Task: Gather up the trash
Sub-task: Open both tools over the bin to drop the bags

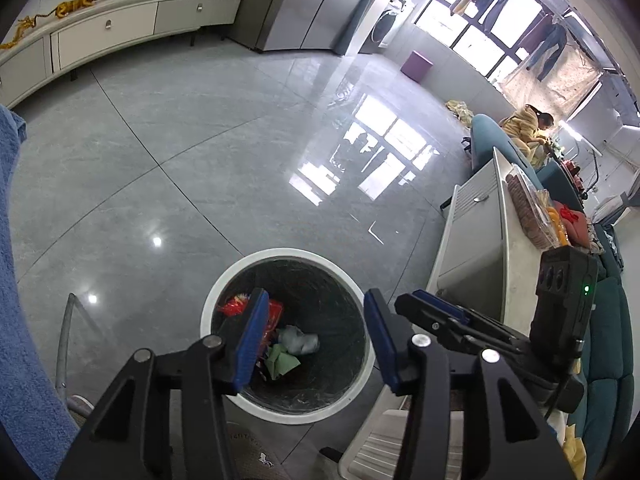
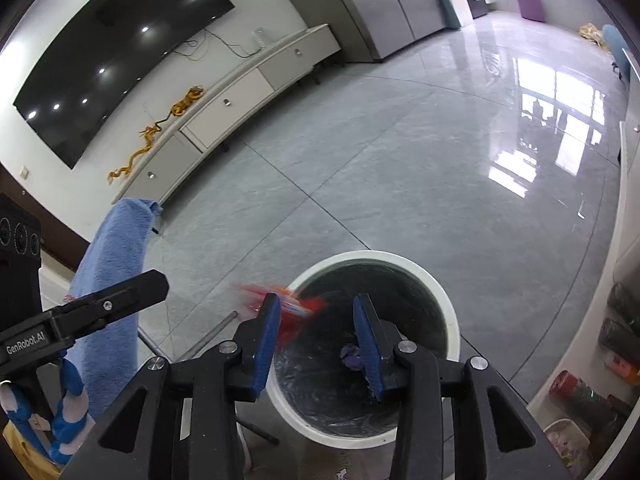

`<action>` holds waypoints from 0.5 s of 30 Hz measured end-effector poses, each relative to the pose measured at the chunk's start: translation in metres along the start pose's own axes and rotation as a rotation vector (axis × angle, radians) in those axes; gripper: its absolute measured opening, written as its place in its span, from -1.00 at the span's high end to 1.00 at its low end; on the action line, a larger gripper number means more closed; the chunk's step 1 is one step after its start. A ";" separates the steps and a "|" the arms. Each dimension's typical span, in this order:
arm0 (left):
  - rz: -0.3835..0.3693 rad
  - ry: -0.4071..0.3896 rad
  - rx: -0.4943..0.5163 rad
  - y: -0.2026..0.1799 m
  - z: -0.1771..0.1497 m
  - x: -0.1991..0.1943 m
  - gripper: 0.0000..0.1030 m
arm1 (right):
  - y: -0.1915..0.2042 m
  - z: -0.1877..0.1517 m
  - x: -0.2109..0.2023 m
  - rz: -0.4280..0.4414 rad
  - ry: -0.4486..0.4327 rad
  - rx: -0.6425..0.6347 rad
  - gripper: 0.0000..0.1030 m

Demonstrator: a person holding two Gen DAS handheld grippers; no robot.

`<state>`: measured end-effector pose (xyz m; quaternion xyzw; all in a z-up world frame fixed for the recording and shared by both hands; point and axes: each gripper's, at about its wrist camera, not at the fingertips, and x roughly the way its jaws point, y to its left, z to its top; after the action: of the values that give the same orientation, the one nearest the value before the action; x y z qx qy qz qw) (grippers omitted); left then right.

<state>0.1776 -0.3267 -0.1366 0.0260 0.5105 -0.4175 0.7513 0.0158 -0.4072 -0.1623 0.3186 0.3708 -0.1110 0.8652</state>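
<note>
On a glossy grey tiled floor [image 1: 200, 152], a white-rimmed bin [image 1: 344, 272] at lower centre holds red and green wrappers [image 1: 280, 360]; a blurred red wrapper [image 2: 296, 308] hangs at its rim. Left gripper [image 1: 316, 344] and right gripper [image 2: 316, 344] hover above, jaws apart.

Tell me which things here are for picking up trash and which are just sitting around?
For the job:
- white trash bin
- red wrapper, blurred, dropping at the bin's rim
- wrappers and paper already inside
- left gripper and right gripper, fingers open

Just sitting around:
- blue towel
- TV
- golden dragon ornament
- purple stool
</note>
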 end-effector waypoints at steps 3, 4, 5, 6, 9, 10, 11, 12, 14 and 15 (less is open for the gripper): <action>0.011 -0.009 0.004 -0.002 -0.003 -0.003 0.08 | 0.000 0.000 -0.005 -0.009 -0.007 -0.007 0.30; 0.016 -0.016 0.008 -0.002 -0.004 -0.005 0.08 | 0.003 0.000 -0.009 -0.011 -0.013 -0.016 0.30; 0.022 -0.025 0.012 -0.005 -0.004 -0.010 0.08 | 0.006 -0.001 -0.014 -0.012 -0.019 -0.025 0.30; 0.024 -0.036 0.013 -0.005 -0.007 -0.015 0.08 | 0.012 0.002 -0.014 -0.012 -0.025 -0.032 0.30; 0.048 -0.077 0.029 -0.007 -0.012 -0.036 0.08 | 0.024 0.002 -0.028 -0.010 -0.056 -0.060 0.30; 0.059 -0.092 0.039 -0.008 -0.015 -0.044 0.08 | 0.028 0.002 -0.032 -0.009 -0.065 -0.067 0.30; 0.067 -0.102 0.047 -0.009 -0.017 -0.051 0.08 | 0.032 0.001 -0.037 -0.008 -0.077 -0.075 0.30; 0.073 -0.111 0.054 -0.009 -0.018 -0.058 0.08 | 0.035 0.000 -0.041 -0.008 -0.085 -0.081 0.30; 0.086 -0.130 0.059 -0.008 -0.024 -0.075 0.08 | 0.044 -0.001 -0.052 -0.009 -0.106 -0.095 0.30; 0.092 -0.138 0.060 -0.007 -0.026 -0.083 0.08 | 0.048 -0.001 -0.055 -0.009 -0.115 -0.100 0.30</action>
<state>0.1424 -0.2694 -0.0813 0.0431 0.4428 -0.3983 0.8021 -0.0023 -0.3716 -0.1011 0.2664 0.3272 -0.1144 0.8994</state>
